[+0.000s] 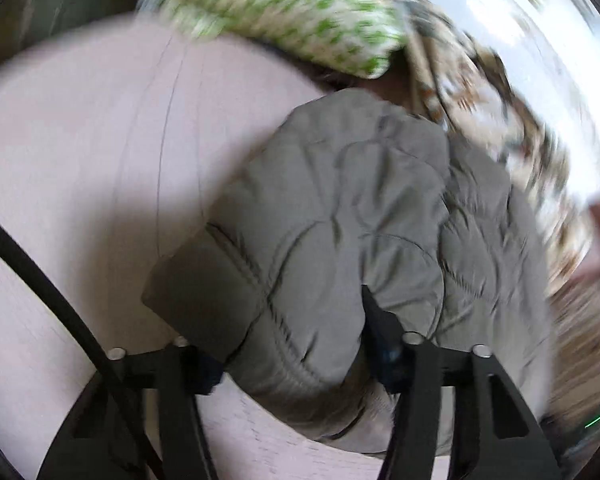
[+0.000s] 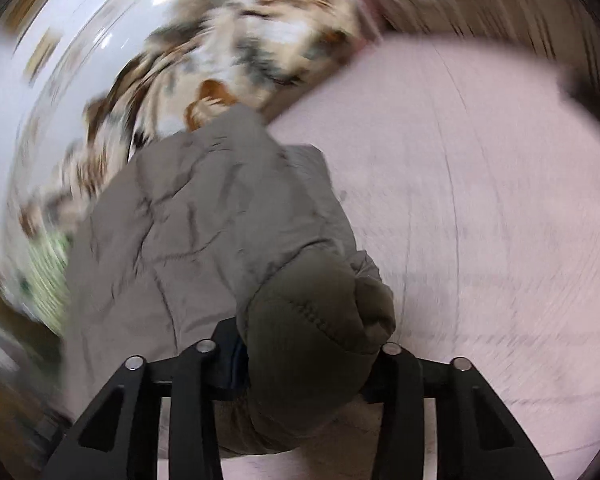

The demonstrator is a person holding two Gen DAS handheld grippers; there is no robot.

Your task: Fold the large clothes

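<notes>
A grey-olive quilted puffer jacket (image 1: pixel 360 220) is bunched up and held above a pale pink surface (image 1: pixel 100 160). In the left wrist view my left gripper (image 1: pixel 296 344) is shut on a padded sleeve with a darker ribbed cuff (image 1: pixel 204 292). In the right wrist view the same jacket (image 2: pixel 204 208) hangs from my right gripper (image 2: pixel 300 356), which is shut on a dark rolled padded part (image 2: pixel 312 332). Both views are blurred by motion.
A green-and-white patterned cushion (image 1: pixel 284 12) lies at the far edge of the pink surface. A brown-and-cream patterned fabric (image 2: pixel 236 52) lies behind the jacket. A black cable (image 1: pixel 40 280) crosses the lower left. The pink surface (image 2: pixel 480 200) extends to the right.
</notes>
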